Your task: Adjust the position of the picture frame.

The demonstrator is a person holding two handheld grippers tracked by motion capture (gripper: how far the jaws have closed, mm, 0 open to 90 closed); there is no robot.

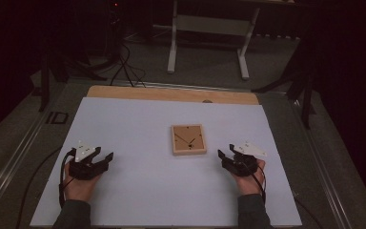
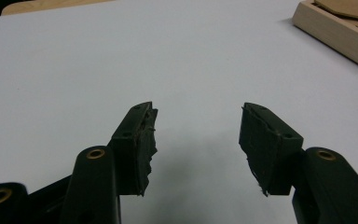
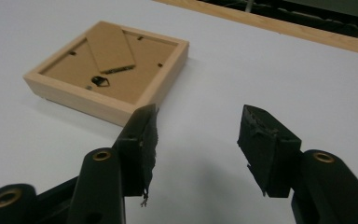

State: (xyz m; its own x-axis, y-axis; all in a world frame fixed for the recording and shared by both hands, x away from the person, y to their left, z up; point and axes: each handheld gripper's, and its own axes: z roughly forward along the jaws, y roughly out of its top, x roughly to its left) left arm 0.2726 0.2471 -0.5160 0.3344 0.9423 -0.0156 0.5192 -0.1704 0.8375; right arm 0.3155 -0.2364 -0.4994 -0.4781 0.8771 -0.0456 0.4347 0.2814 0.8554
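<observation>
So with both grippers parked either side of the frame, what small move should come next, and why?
Probably ease the right gripper in toward the wooden picture frame. The frame lies back side up on the white sheet, untouched, and it sits nearer that gripper than the left gripper. Both grippers stand open and hold nothing.

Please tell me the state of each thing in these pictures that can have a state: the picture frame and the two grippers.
Picture frame: lying flat on the white sheet, back side up, its stand folded flat, untouched.
Left gripper: open, nothing between its jaws, held low over the sheet.
Right gripper: open, nothing between its jaws, pointed near the frame, apart from it.
</observation>
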